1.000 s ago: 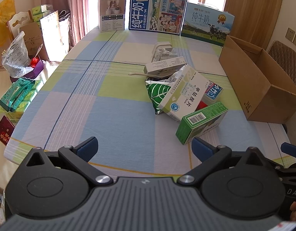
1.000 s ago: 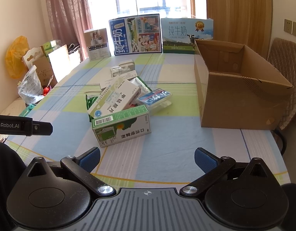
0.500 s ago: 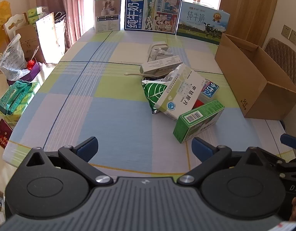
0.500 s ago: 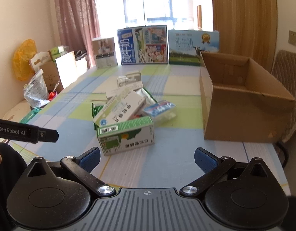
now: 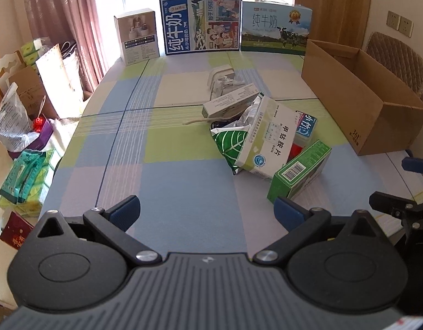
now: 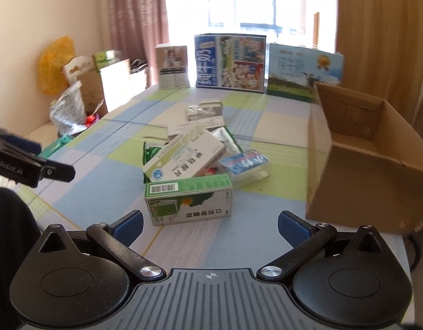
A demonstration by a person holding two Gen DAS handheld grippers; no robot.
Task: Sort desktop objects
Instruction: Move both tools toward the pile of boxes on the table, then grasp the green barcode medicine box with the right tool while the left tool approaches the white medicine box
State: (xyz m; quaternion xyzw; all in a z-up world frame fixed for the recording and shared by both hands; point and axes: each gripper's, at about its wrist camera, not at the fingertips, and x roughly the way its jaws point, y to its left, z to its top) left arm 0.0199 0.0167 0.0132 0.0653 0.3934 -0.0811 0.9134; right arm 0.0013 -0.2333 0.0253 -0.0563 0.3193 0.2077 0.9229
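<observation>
A heap of packages lies mid-table: a green box [image 5: 300, 172] [image 6: 188, 198] nearest me, a white medicine box [image 5: 269, 140] [image 6: 184, 155] leaning on a green leaf-print pouch [image 5: 230, 141], a blue-labelled pack [image 5: 306, 125] [image 6: 245, 165], a flat grey-white box [image 5: 230, 101] and a white charger [image 5: 221, 78] behind. An open cardboard box [image 5: 359, 101] [image 6: 373, 162] stands to the right. My left gripper [image 5: 207, 210] is open over bare cloth, left of the green box. My right gripper [image 6: 210, 224] is open just short of the green box.
Three upright cartons line the far edge: a small white one [image 5: 137, 37], a blue milk carton [image 5: 200, 24], a green-blue milk carton [image 5: 276, 29]. Bags and boxes [image 5: 21, 126] crowd the floor left of the table. A brown chair [image 5: 398, 57] stands behind the cardboard box.
Both cameras have tilted up and moved in slightly, so the heap sits closer to the right gripper. Both grippers stayed open; no object on the table moved.
</observation>
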